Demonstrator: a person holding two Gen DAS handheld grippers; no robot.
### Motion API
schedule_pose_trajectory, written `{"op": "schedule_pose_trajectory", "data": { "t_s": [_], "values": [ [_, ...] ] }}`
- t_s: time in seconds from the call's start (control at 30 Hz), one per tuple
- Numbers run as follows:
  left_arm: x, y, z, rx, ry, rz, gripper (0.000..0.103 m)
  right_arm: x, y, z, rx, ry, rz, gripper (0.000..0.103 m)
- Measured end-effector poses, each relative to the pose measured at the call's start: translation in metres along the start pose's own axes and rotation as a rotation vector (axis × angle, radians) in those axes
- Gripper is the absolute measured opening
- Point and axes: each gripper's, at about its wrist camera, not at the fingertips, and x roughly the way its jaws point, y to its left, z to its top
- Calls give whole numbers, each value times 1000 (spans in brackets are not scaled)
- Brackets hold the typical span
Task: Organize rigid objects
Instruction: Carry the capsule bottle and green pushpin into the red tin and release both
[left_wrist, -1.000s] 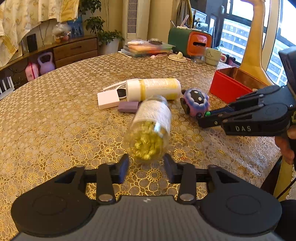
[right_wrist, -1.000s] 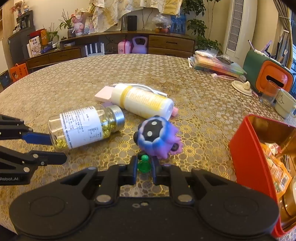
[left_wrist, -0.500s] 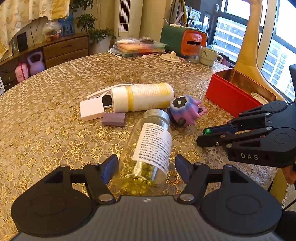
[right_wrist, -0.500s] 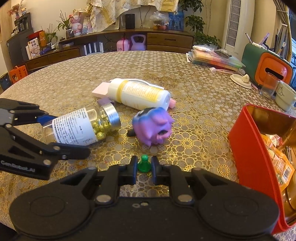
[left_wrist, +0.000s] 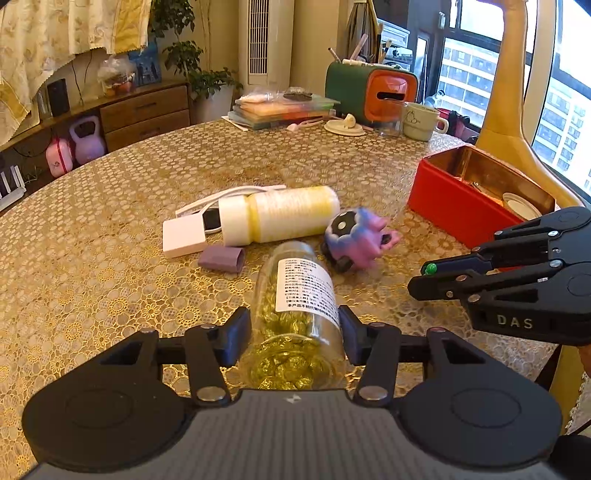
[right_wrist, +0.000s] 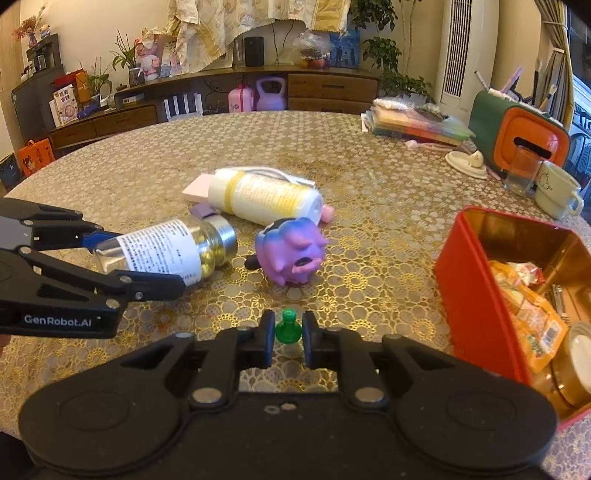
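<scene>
While lying flat, pill bottle (left_wrist: 300, 295) — cap pointing away, left claw (left_wrist: 294, 332) clamping its base.

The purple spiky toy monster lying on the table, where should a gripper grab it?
Probably across the purple spiky toy monster's rounded middle, coming from above with one finger on each side. It lies tipped over on the gold lace tablecloth, its top clear; the capsule bottle and white-and-yellow bottle crowd its left and back.

Toy (left_wrist: 360, 236) between bottle (left_wrist: 295, 295) and tin (left_wrist: 476, 195)
</scene>
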Motion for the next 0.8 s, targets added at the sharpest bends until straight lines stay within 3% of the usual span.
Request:
{"op": "schedule_pose_trajectory", "data": {
  "t_s": [0.47, 0.8],
  "values": [
    [-30, -37, 18, 17, -28, 4, 50, -57, -23, -6, 16, -60, -28, 14],
    [-46, -76, 42, 25, -69, -53, 50, -92, -55, -10, 41, -95, -84, 14]
  ]
}}
